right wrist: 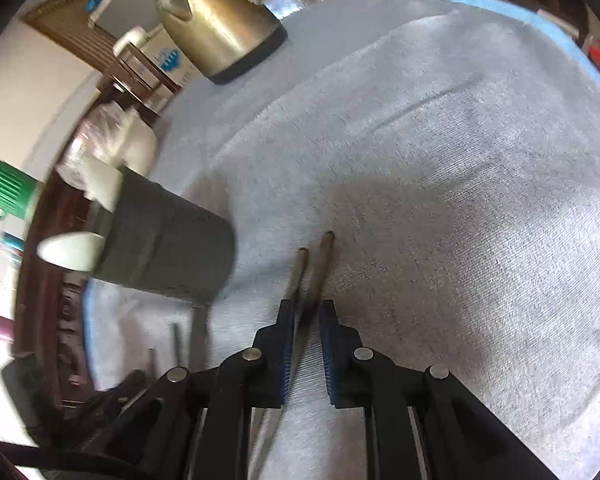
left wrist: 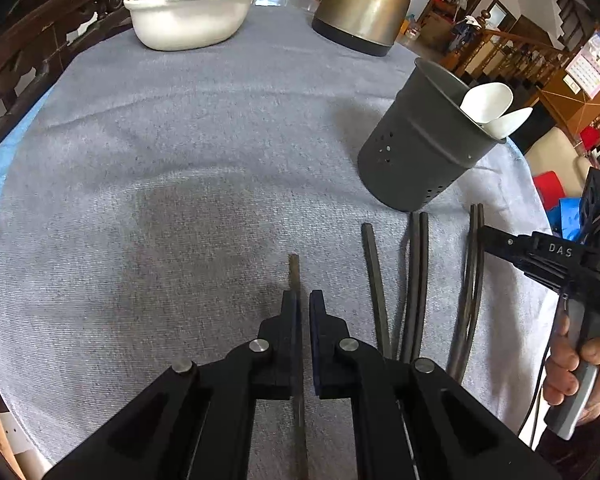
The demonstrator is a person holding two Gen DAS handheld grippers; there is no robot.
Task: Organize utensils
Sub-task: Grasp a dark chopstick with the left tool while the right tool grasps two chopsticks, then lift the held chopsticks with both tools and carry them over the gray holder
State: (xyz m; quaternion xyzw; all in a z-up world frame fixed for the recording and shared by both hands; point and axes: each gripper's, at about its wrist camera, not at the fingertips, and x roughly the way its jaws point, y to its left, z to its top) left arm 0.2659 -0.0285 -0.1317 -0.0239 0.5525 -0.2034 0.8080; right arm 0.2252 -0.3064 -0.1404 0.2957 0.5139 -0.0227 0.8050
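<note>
The left gripper is pinching one chopstick; the right gripper is straddling a chopstick pair, grip unclear. The utensil holder is standing just beyond three loose chopsticks.

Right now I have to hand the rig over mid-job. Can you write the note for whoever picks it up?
Left gripper: shut on a single chopstick, tip pointing forward over the grey cloth.
Right gripper: a chopstick pair sits between its pads; whether the grip is firm I cannot tell.
Utensil holder: upright at the cloth's right side, with two white spoons already inside.
Loose chopsticks: three lie on the cloth in front of the holder.
Done: spoons are in.
Left: drop the held chopsticks into the holder, then the loose ones.
</note>
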